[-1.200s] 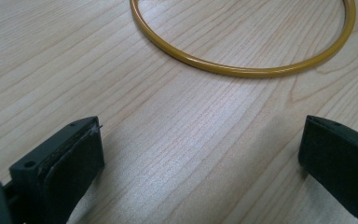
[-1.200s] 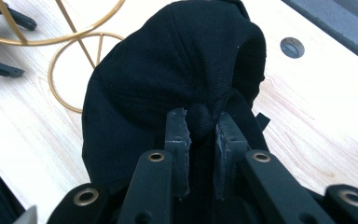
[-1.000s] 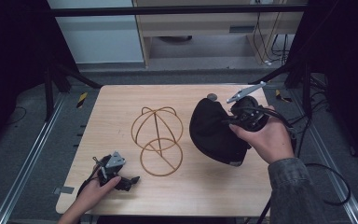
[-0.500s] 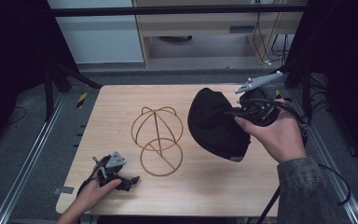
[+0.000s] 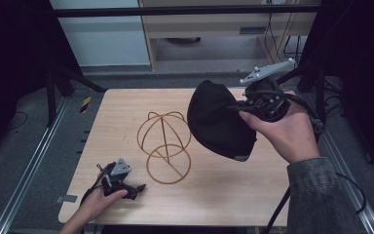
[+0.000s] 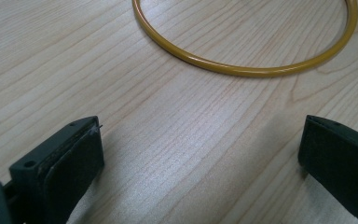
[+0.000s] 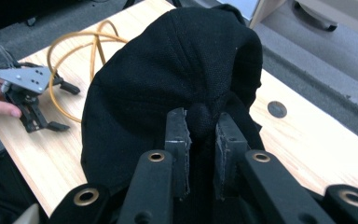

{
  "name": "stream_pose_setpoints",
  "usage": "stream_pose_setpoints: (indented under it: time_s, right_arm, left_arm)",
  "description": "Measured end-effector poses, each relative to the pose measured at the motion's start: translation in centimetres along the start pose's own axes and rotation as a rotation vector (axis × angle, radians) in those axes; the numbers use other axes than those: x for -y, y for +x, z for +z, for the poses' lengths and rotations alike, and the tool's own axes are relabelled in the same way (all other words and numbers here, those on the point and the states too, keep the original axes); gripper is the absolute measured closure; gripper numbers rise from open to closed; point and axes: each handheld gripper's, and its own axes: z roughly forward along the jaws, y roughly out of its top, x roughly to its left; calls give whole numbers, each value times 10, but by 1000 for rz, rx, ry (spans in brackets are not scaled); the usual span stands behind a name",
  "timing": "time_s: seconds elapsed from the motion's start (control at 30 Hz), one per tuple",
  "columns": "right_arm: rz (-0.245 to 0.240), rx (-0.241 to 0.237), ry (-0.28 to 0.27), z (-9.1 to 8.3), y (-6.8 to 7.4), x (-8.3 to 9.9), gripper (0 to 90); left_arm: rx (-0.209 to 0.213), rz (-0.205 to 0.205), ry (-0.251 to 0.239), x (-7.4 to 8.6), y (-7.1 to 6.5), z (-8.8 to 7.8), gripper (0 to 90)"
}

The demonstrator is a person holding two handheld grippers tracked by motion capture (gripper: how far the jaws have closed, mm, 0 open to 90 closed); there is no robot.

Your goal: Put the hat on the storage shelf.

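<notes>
Your right gripper (image 5: 246, 108) pinches the black fabric cap (image 5: 217, 122), held up above the pale wooden table (image 5: 224, 190) beside the gold wire dome stand (image 5: 164, 146). Your left gripper (image 5: 135, 189) rests open on the near edge. Grey floor and dark frame rails surround the table.

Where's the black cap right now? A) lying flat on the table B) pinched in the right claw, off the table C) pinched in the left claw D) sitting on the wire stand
B: the right claw pinches a fold of the black cap, which hangs above the table beside the wire stand.
</notes>
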Motion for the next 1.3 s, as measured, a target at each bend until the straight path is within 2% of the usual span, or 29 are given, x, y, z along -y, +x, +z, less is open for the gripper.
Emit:
stream_pose_setpoints:
  time_s: [0.17, 0.6, 0.87, 1.3]
  right_arm:
    - [-4, -14, -23, 1, 6, -7, 787]
    - [-54, -59, -42, -2, 25, -25, 786]
    - [-74, -71, -33, 4, 33, -38, 786]
    - [-121, -112, -13, 28, 51, -65, 785]
  left_arm:
    - [-1, -2, -1, 0, 0, 0, 0]
    - [-1, -7, -1, 0, 0, 0, 0]
    - [-3, -5, -1, 0, 0, 0, 0]
    - [1, -4, 3, 0, 0, -1, 0]
